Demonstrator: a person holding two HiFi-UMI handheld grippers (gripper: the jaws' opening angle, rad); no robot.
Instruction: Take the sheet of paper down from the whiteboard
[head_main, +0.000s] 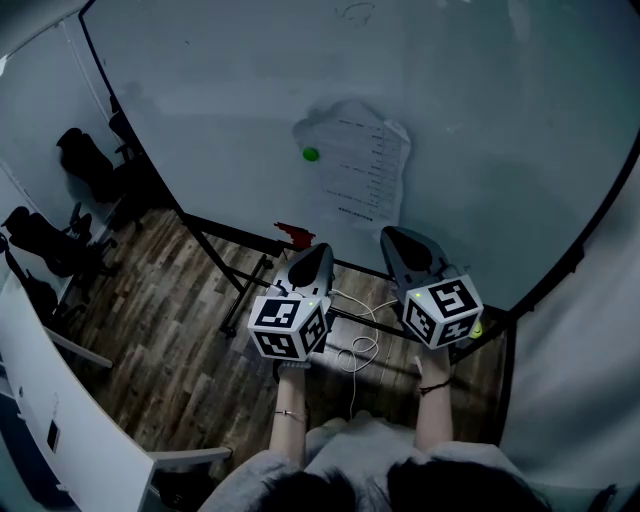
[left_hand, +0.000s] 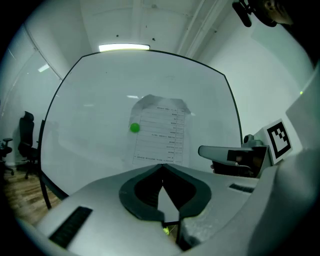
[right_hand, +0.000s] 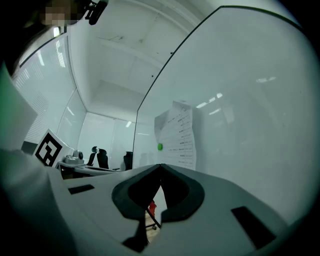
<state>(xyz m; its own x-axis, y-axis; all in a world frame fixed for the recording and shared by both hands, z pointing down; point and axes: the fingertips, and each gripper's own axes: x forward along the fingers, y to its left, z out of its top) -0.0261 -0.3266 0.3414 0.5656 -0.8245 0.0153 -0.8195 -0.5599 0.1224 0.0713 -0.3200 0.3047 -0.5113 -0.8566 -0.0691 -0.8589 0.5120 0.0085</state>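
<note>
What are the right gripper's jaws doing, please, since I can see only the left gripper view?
Observer: The right gripper has its jaws shut, tips meeting, with nothing between them.
Operator: Thanks. Does either gripper touch the paper?
Observer: No; the head view shows the left gripper and the right one both below the sheet of paper, clear of it.
Operator: Anything else down there?
Observer: A small red object sits at the bottom rail of the whiteboard, left of the paper.
</note>
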